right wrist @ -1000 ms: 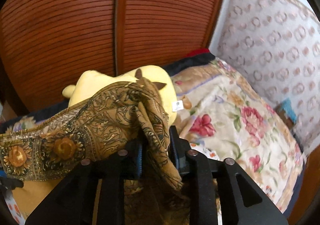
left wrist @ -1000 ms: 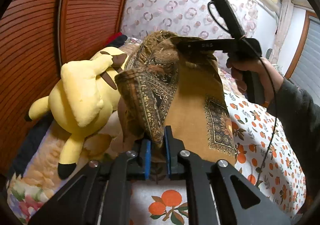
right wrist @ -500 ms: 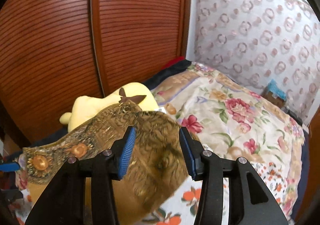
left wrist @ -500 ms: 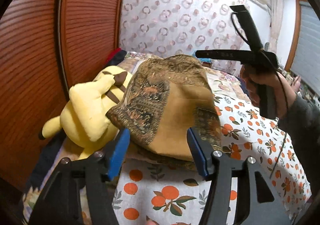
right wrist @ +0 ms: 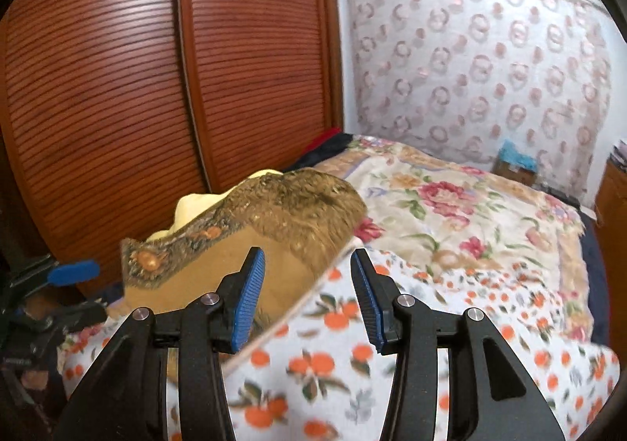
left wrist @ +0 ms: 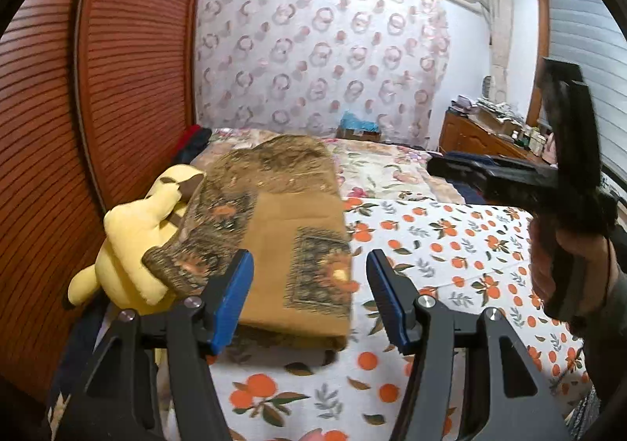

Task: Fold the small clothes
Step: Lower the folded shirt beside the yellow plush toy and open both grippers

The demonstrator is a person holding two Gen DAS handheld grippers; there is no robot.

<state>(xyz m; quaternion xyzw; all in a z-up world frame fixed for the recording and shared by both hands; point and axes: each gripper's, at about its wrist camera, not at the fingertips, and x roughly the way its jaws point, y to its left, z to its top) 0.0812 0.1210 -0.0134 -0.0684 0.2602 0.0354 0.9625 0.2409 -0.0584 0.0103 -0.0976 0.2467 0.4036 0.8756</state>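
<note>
Now the folded brown patterned cloth is being left lying on the orange-print bedsheet, partly against the yellow plush toy. Both the left gripper and right gripper are being held with jaws apart and empty. Next, flattening or another fold is probably being called for.

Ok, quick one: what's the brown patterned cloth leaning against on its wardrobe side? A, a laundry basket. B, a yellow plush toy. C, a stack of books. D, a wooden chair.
B: the folded brown patterned cloth lies on the orange-print bedsheet with its wardrobe-side edge draped up against the yellow plush toy; no books, basket or chair sit beside it.
</note>
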